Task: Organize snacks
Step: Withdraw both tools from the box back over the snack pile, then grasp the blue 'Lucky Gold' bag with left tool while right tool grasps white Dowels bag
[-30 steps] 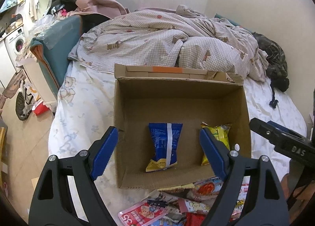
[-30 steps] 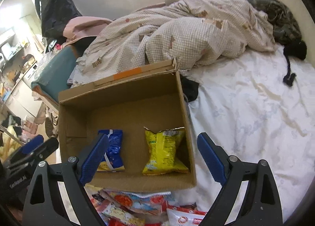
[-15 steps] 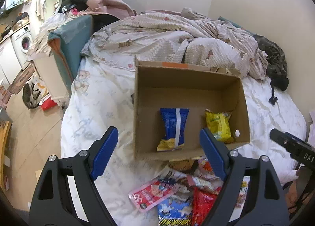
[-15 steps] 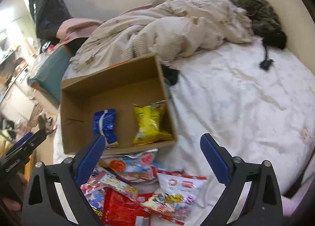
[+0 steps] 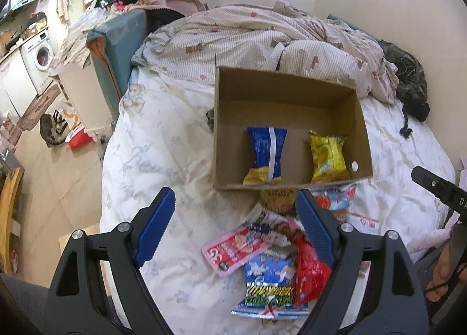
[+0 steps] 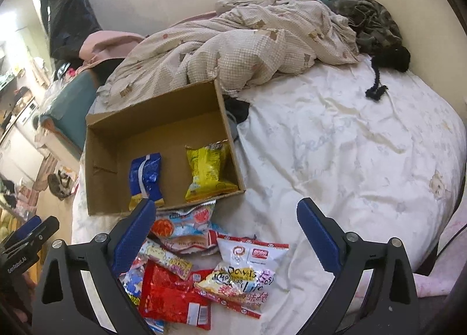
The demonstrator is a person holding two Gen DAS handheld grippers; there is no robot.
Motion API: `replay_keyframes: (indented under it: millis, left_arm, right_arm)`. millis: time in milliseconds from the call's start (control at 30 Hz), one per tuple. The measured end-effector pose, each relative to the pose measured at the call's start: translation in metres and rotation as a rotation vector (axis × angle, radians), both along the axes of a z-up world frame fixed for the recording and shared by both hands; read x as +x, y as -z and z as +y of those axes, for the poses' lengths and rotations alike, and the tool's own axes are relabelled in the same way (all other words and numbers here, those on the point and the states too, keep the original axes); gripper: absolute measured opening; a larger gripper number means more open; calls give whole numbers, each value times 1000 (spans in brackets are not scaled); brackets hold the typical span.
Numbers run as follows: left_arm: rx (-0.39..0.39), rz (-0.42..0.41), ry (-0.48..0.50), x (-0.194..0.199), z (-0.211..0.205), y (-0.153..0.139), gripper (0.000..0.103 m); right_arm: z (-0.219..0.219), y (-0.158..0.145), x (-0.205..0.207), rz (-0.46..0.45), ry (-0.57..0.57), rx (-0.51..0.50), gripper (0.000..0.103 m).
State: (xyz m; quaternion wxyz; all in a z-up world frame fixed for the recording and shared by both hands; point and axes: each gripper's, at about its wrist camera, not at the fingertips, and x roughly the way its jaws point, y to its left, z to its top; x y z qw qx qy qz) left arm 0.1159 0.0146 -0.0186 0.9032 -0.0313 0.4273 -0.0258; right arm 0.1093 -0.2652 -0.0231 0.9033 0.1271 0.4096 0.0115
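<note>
left gripper (image 5: pixel 235 216): jaws apart, empty | right gripper (image 6: pixel 226 225): jaws just widened, empty | cardboard box (image 6: pixel 163 119): ahead of both, holds blue packet (image 6: pixel 146 178), yellow packet (image 6: pixel 208 170) | loose snack pile (image 6: pixel 204 270): beneath right gripper

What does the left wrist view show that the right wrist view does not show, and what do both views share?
Only the left wrist view shows the washing machine at far left, and the pink snack packet lying clear of the pile.

Only the right wrist view shows the white snack packet with a red label and the wide bare sheet to the right of the box.

Both show the cardboard box holding a blue packet and a yellow packet, and the checked duvet behind it.
</note>
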Motion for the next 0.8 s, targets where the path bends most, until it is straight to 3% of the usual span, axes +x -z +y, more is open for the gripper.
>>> replay_keyframes:
  millis: [200, 400, 533, 800]
  left_arm:
    - [1, 75, 1, -6, 2, 16, 82]
    - [-19, 219, 48, -2, -5, 45, 82]
    - [-35, 389, 115, -1, -22, 82, 82]
    - [-21, 574, 152, 4, -51, 143, 82]
  right_arm:
    - [4, 8, -10, 18, -40, -19, 99]
    - [2, 16, -11, 48, -45, 4, 99]
    - [-5, 21, -9, 70, -23, 54, 99]
    - [-12, 26, -7, 91, -5, 97, 99]
